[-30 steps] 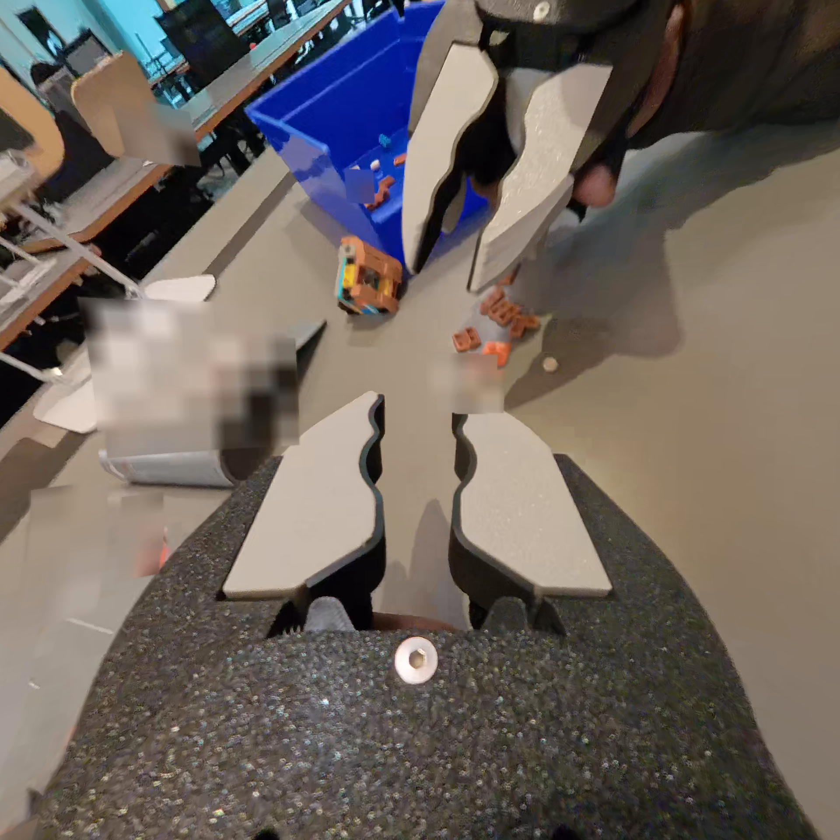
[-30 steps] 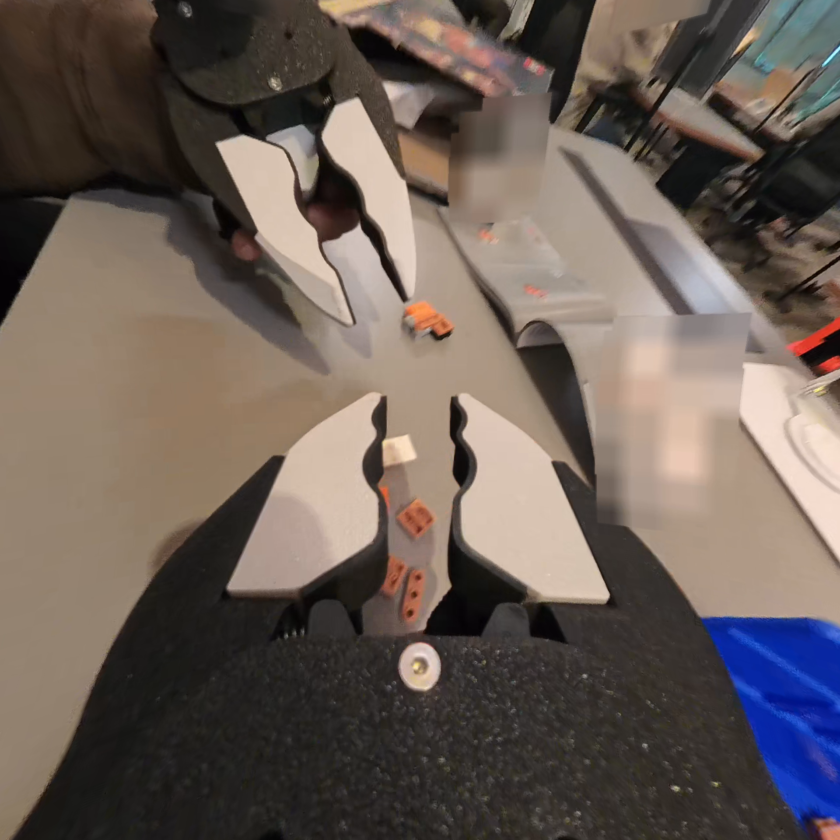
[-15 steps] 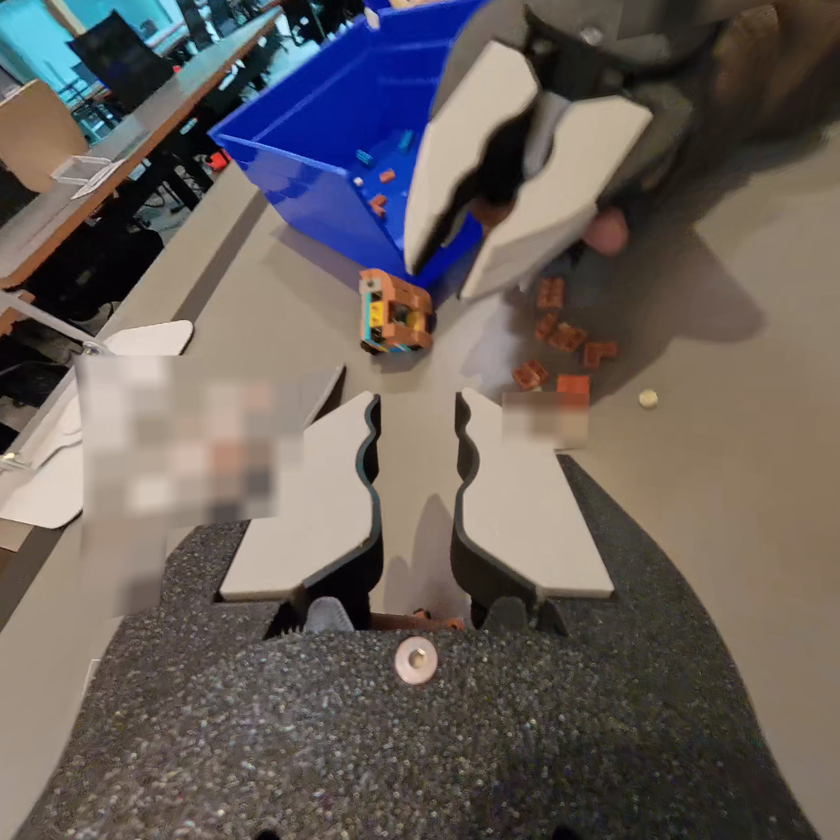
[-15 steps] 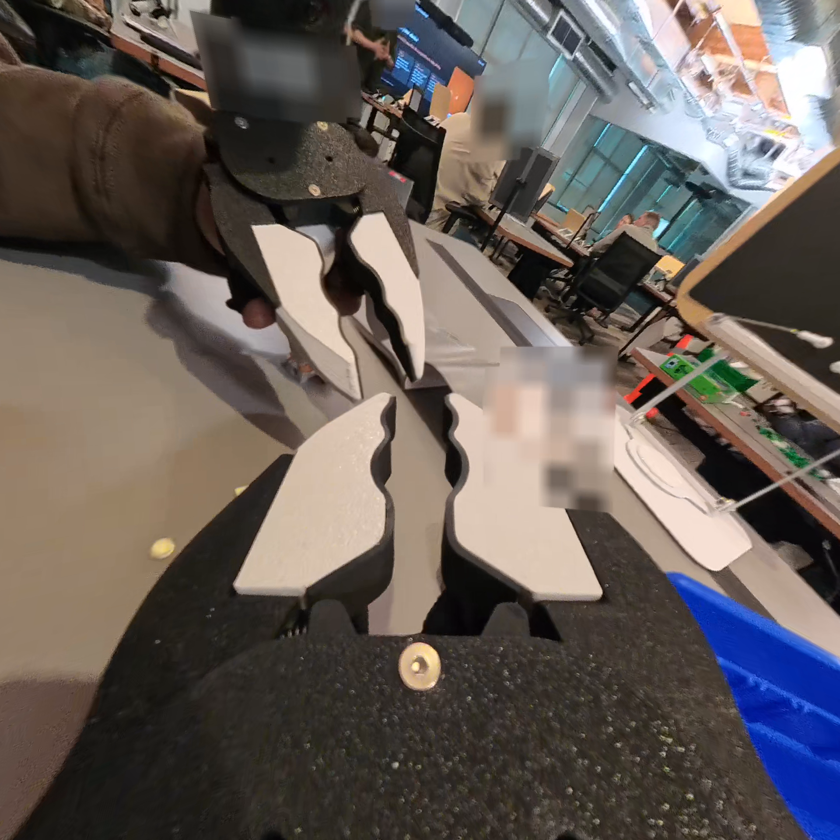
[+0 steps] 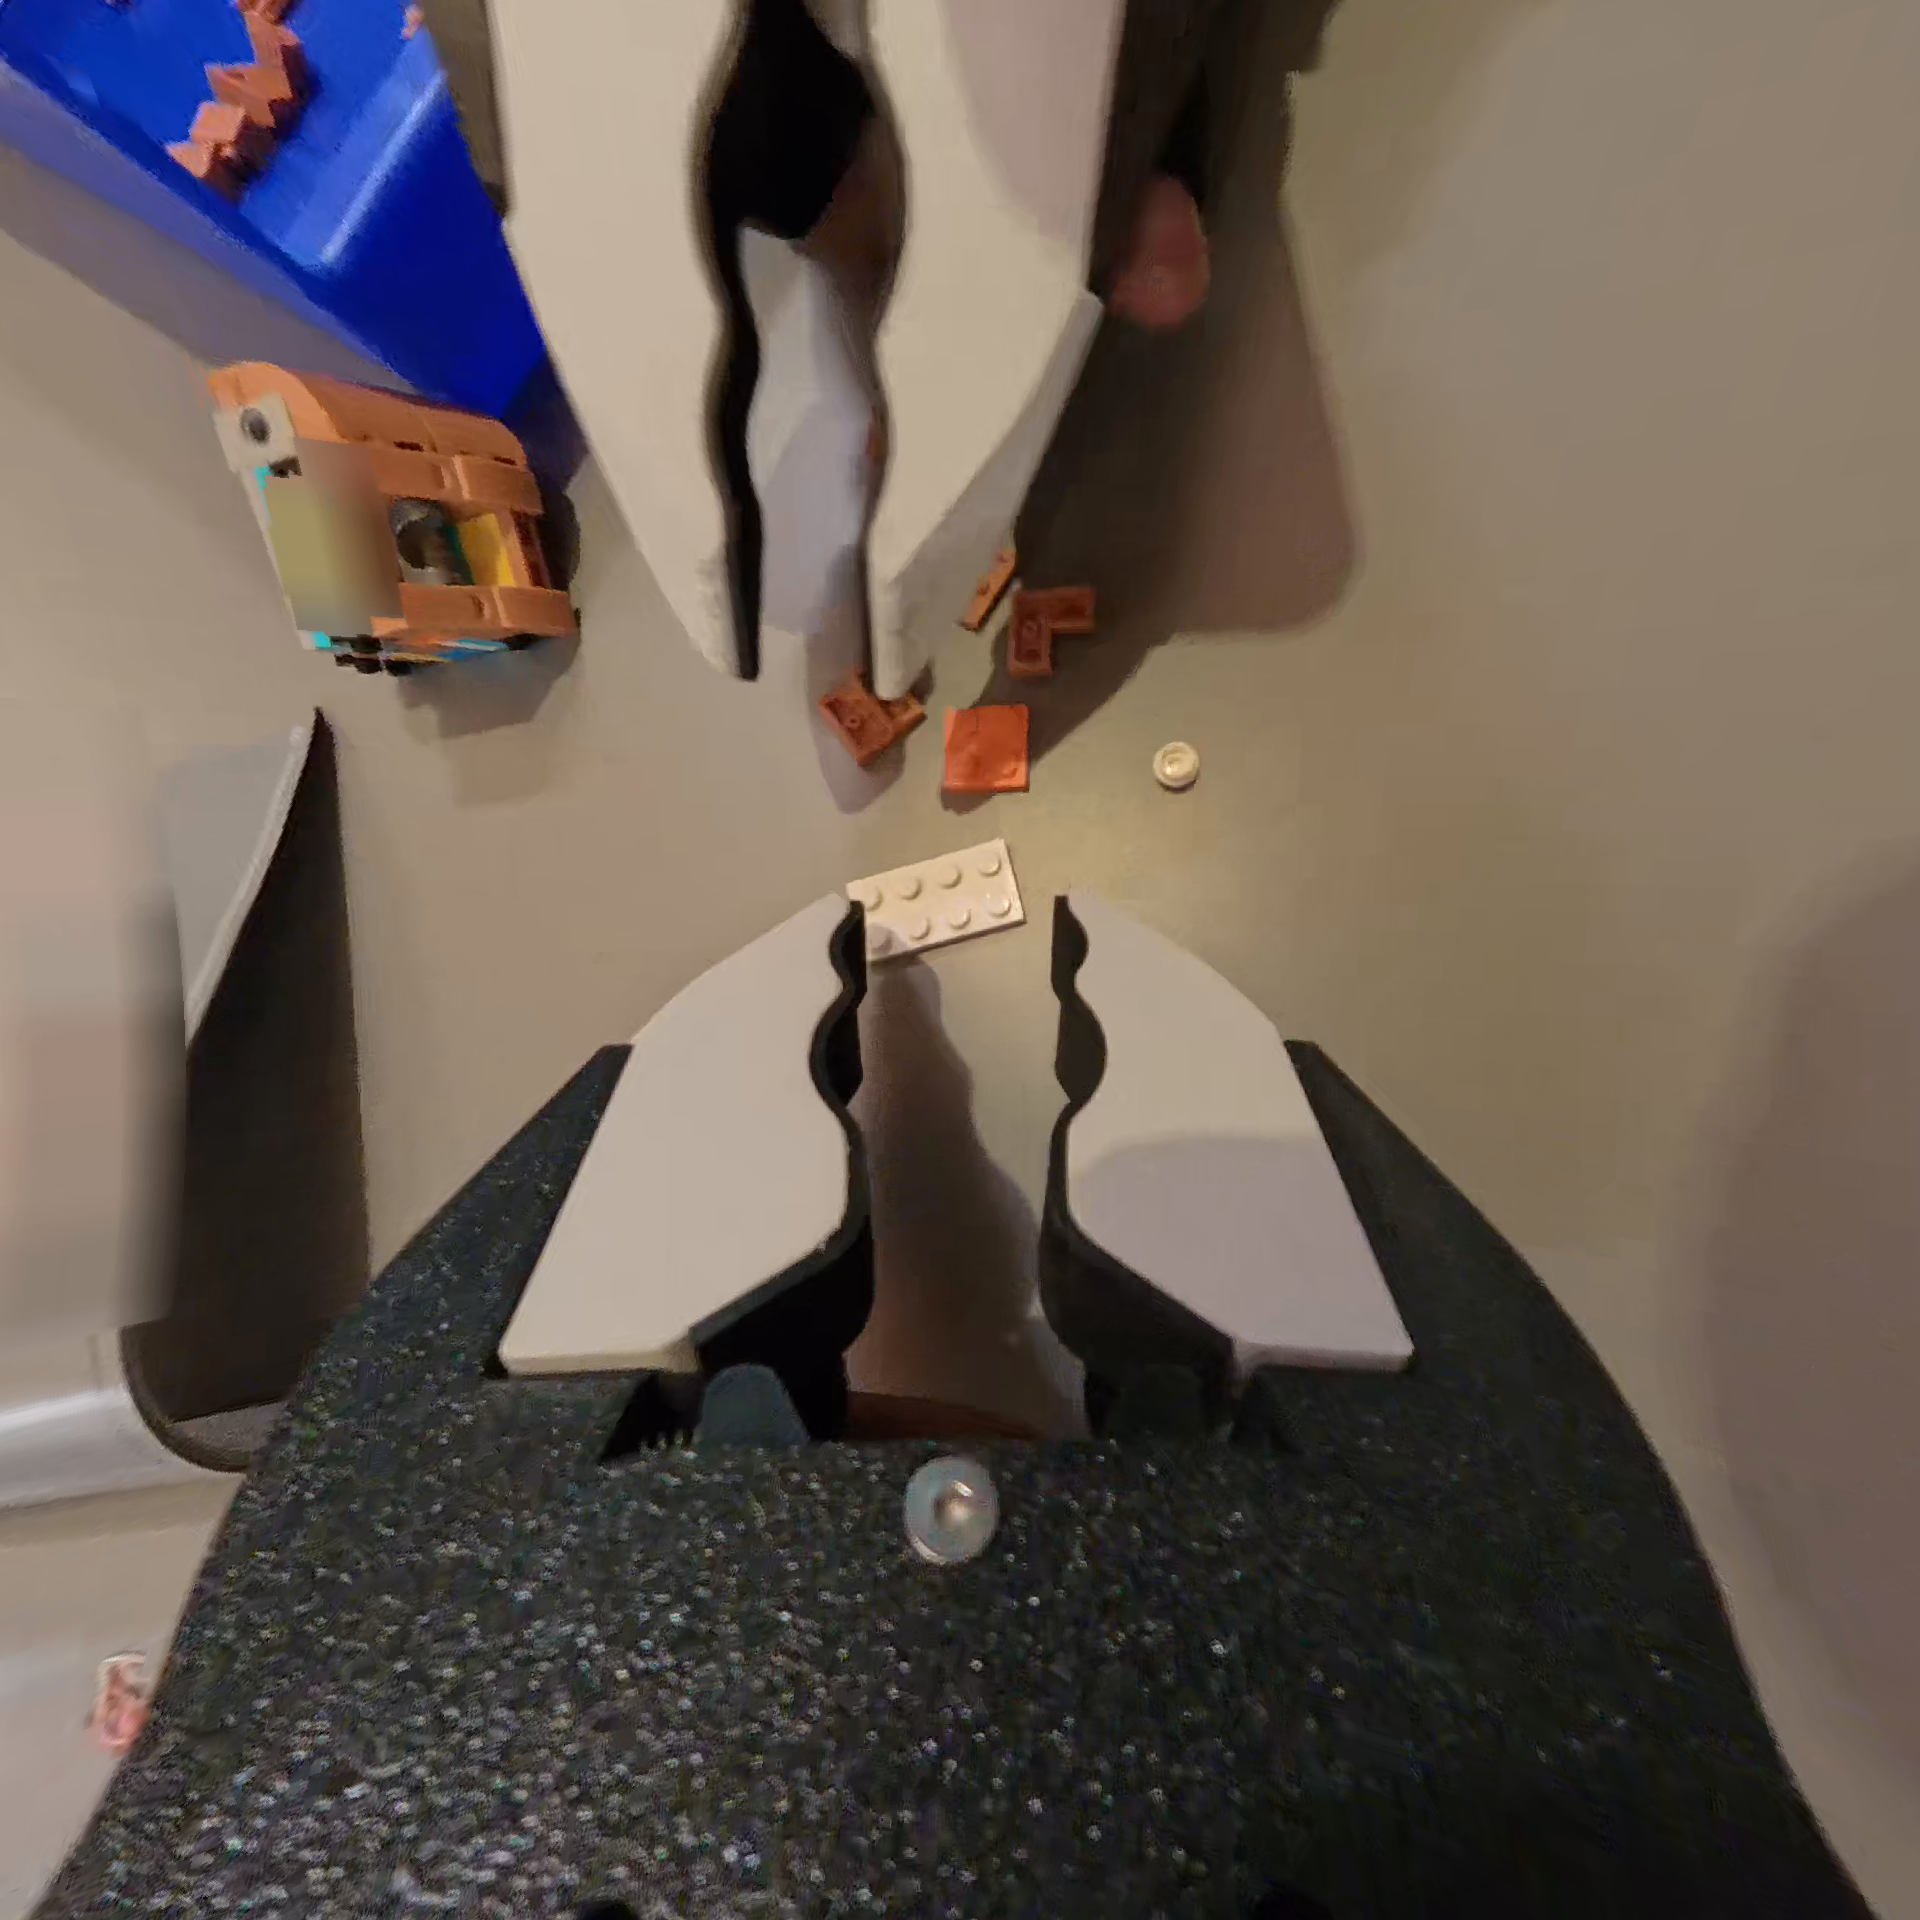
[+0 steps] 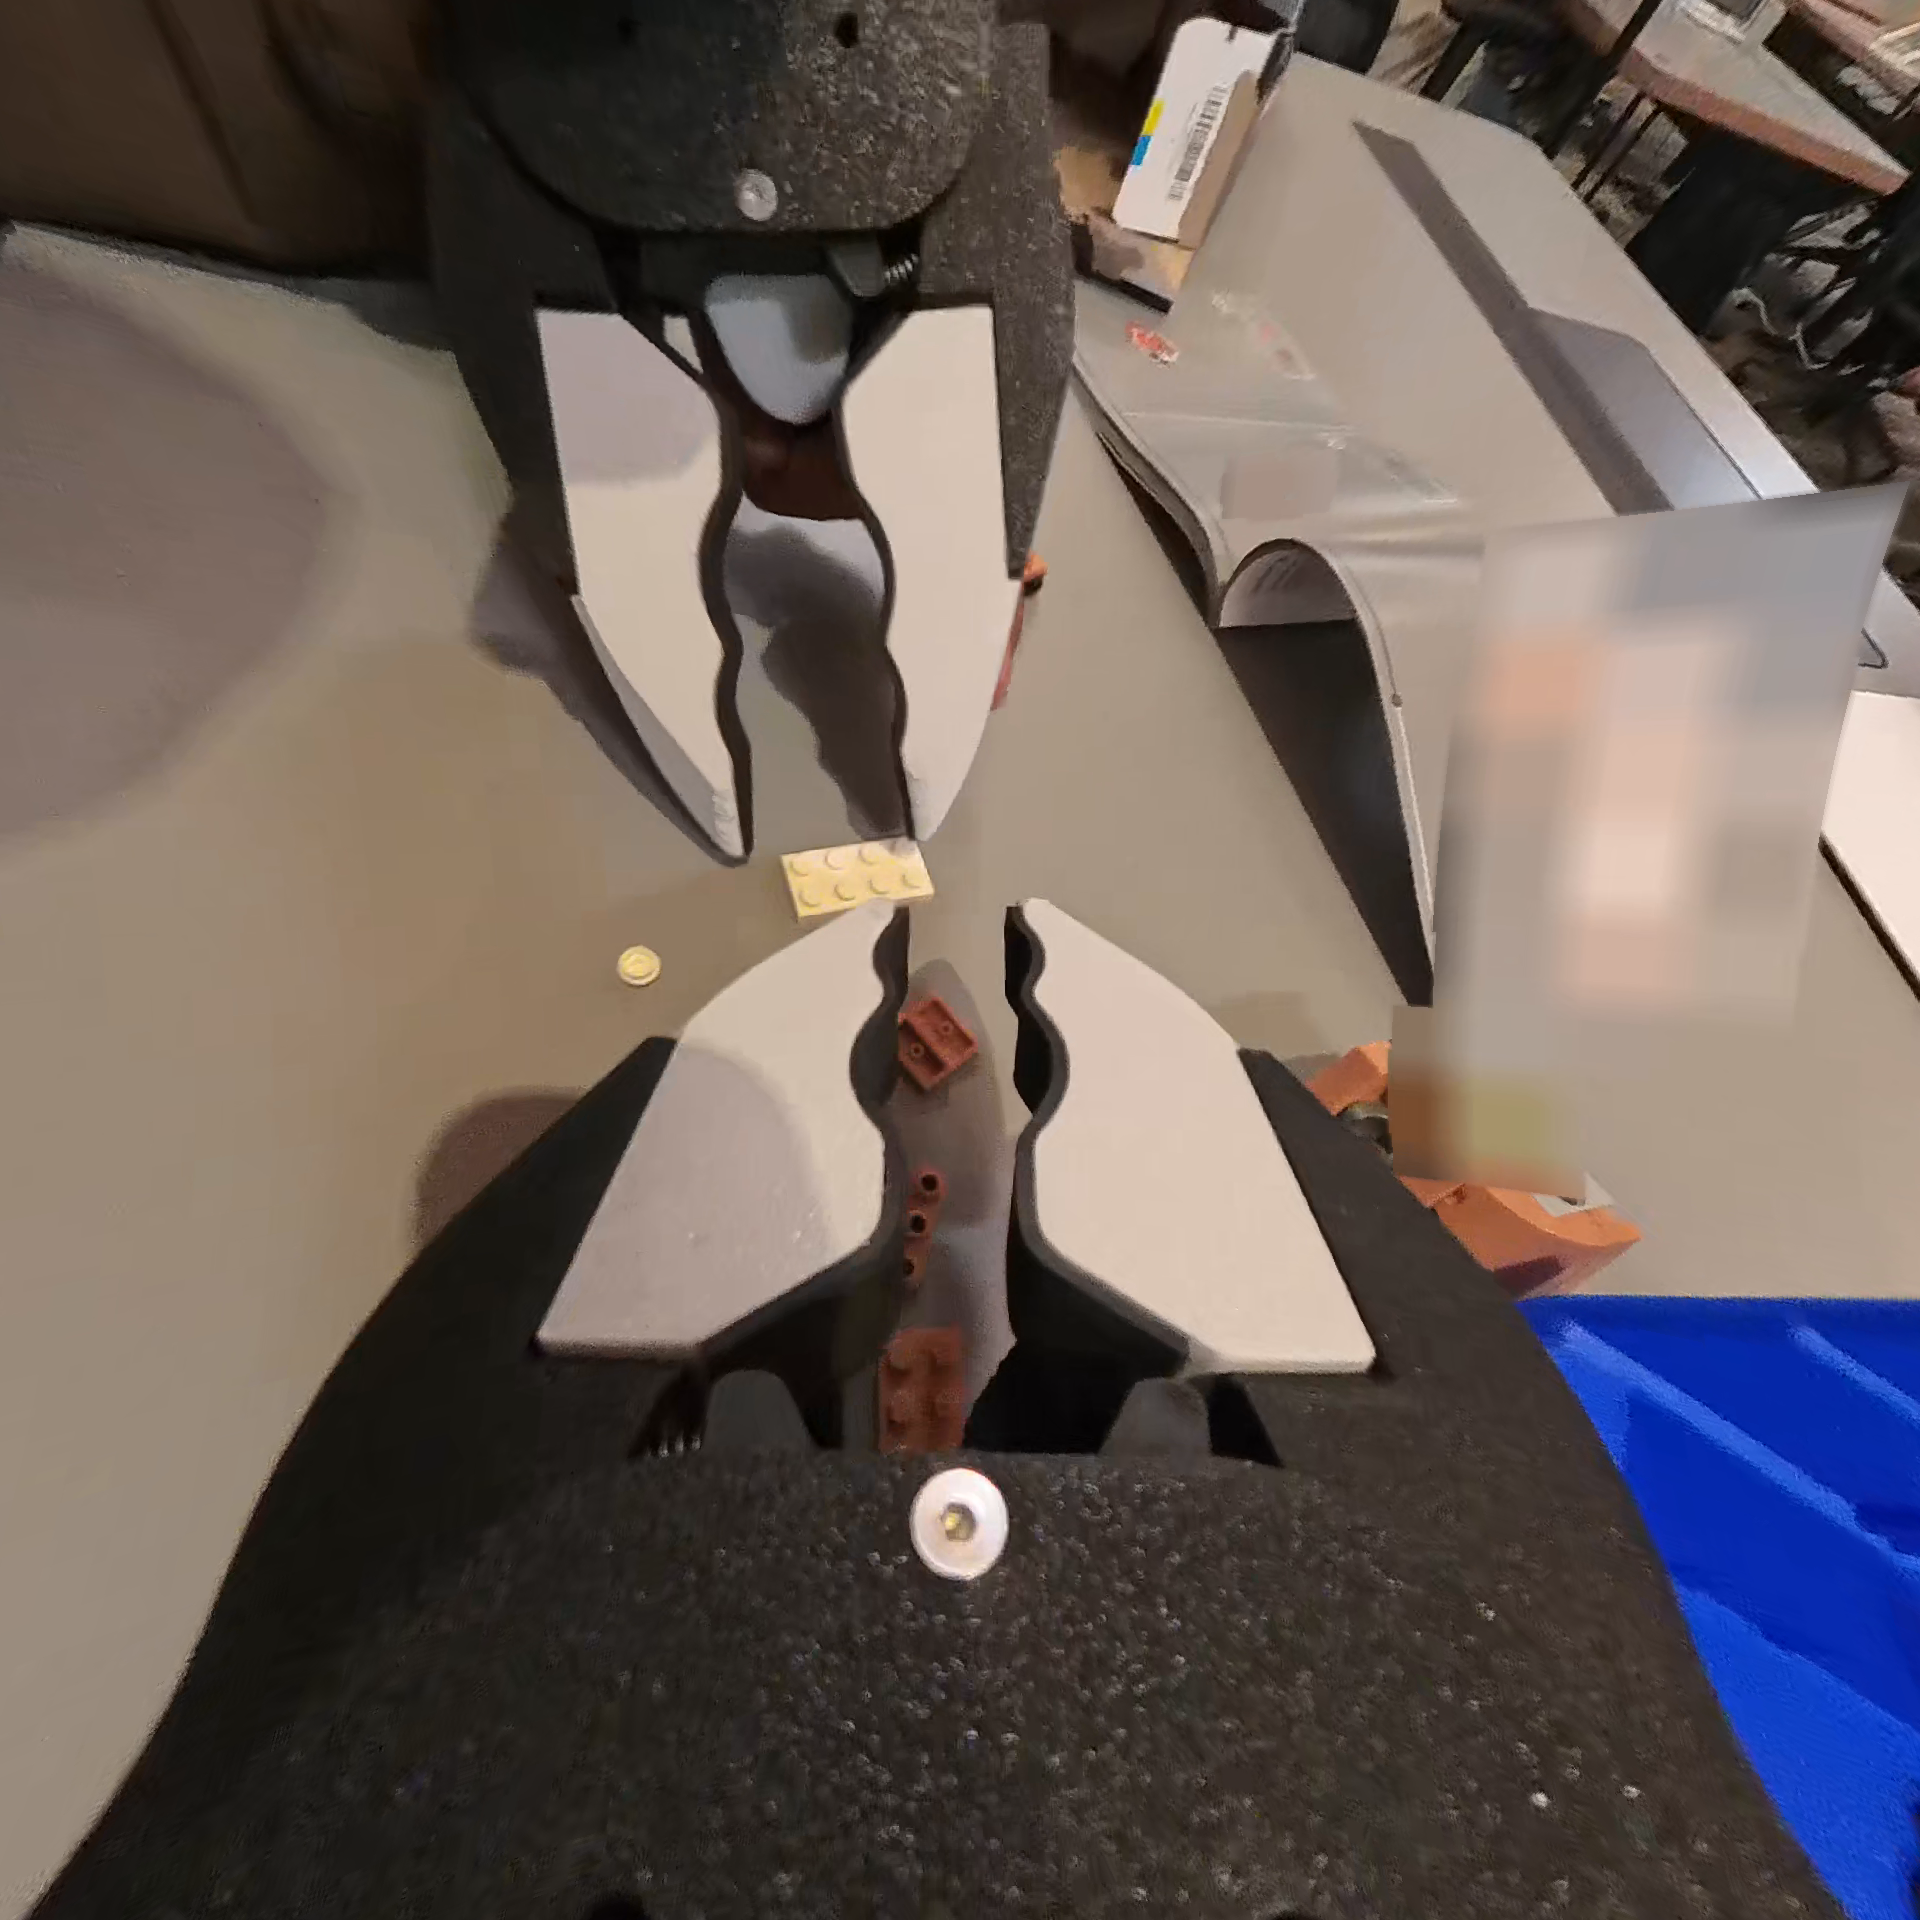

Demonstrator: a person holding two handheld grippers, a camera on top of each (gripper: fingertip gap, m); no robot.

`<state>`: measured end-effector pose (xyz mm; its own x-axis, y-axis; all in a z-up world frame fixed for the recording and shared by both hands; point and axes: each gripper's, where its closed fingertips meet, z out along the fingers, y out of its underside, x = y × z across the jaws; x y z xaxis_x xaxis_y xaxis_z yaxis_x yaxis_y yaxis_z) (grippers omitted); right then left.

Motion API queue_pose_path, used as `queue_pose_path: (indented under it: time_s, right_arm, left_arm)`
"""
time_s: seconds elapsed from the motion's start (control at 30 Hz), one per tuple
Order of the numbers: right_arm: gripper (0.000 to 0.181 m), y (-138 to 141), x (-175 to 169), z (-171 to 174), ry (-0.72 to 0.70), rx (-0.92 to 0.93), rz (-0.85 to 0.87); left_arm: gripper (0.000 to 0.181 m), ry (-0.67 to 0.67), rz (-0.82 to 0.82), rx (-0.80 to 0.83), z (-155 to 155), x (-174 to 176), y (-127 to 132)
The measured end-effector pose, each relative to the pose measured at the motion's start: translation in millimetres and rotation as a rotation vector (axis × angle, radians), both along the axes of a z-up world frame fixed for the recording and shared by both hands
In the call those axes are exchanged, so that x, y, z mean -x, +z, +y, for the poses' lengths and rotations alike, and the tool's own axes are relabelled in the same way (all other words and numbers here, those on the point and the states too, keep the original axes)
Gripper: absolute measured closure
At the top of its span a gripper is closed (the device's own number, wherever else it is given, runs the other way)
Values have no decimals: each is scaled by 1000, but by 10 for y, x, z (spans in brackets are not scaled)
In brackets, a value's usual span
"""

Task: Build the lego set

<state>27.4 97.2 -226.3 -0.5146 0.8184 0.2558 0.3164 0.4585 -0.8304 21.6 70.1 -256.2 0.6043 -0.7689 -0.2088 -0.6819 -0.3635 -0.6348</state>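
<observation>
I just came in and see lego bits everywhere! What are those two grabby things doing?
A person holds two tongs over a grey table. Both are open and empty. The left tongs hover by a flat white studded lego plate. The right tongs hover above small brown lego pieces. A half-built brown lego model sits beside a blue plastic bin.
</observation>
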Motion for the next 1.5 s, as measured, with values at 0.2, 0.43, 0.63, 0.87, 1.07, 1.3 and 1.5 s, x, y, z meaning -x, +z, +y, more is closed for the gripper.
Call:
queue_pose_path:
  time_s: [0.2, 0.43, 0.63, 0.87, 1.07, 1.3, 1.5]
  right_arm:
    - [163, -18, -4, -32, 17, 4, -12]
    - [163, -4, 8, -21, 5, -1, 8]
    - [164, 131, 40, 58, -44, 41, 100]
    - [167, 297, 17, 388, -204, 13, 247]
    - [167, 322, -12, 785, -291, -11, 273]
    - [166, 293, 6, 872, -337, -116, 261]
    - [167, 260, -18, 636, -298, -341, 257]
  left_arm:
    - [144, 154, -131, 85, 99, 25, -10]
    - [155, 146, -105, 84, 81, -23, -48]
    - [162, 175, -135, 67, 116, 24, -38]
    - [156, 195, -176, -29, 180, 44, 131]
    - [155, 219, -124, -154, 218, 75, 307]
    - [155, 249, -97, -313, 192, 93, 528]
    - [152, 260, -153, -372, 191, 163, 653]
